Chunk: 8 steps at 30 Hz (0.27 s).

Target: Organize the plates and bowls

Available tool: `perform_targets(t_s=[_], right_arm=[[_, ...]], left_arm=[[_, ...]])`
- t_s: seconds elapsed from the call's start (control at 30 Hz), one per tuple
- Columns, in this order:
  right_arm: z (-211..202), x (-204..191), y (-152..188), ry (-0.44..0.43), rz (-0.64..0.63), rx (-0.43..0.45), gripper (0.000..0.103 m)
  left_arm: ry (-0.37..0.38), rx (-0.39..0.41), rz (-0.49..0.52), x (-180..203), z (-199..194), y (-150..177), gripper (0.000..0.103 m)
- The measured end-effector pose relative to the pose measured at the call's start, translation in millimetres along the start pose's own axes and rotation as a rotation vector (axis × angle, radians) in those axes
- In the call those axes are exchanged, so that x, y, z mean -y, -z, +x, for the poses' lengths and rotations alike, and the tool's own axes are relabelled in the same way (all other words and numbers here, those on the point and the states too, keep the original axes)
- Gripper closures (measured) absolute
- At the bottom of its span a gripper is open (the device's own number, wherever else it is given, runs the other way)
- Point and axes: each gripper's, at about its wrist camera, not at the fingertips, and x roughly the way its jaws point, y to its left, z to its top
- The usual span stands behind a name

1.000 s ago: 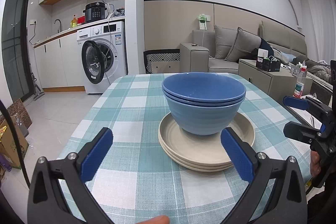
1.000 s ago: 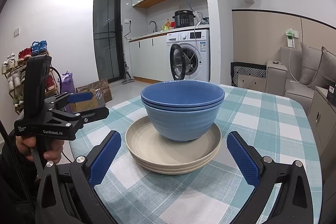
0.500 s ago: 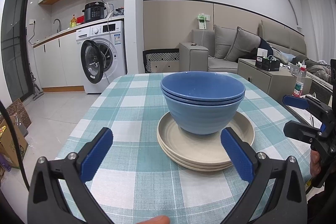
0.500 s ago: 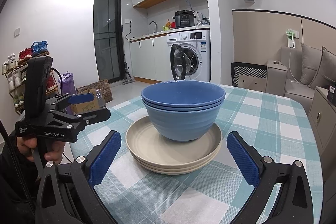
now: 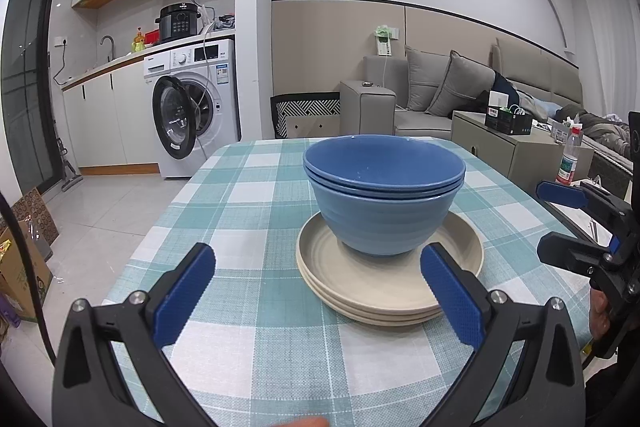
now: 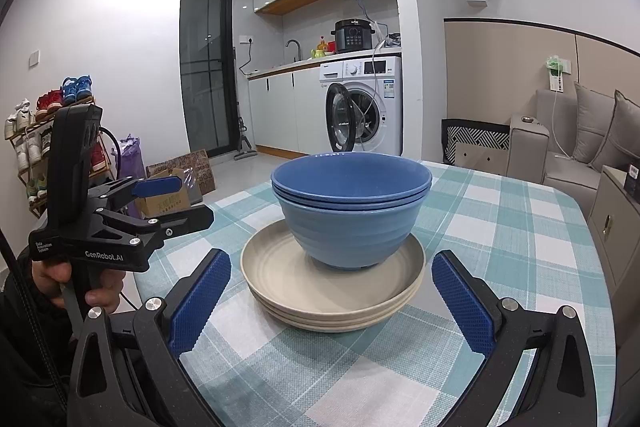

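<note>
Currently both grippers, left gripper (image 5: 318, 293) and right gripper (image 6: 332, 297), are hovering wide-jawed and empty; bowls (image 5: 384, 195) are sitting ahead between jaws on plates (image 5: 390, 279). Risk: a one-sided rim pinch is likely tipping the nested bowls.

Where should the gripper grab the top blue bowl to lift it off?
Probably the rim of the top blue bowl, from above on the near side. Its rim sticks up just above the bowl nested beneath, and the round sides offer no other edge for an open hand-held gripper.
</note>
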Motion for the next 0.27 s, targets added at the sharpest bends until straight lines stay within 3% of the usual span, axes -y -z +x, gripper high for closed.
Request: perform_targets(t_s=[0.27], right_arm=[[0.1,-0.6,-0.1,-0.001,-0.001,-0.002,0.0]], left_arm=[[0.009,0.001,0.0,3.3,0.8,1.3,0.0]])
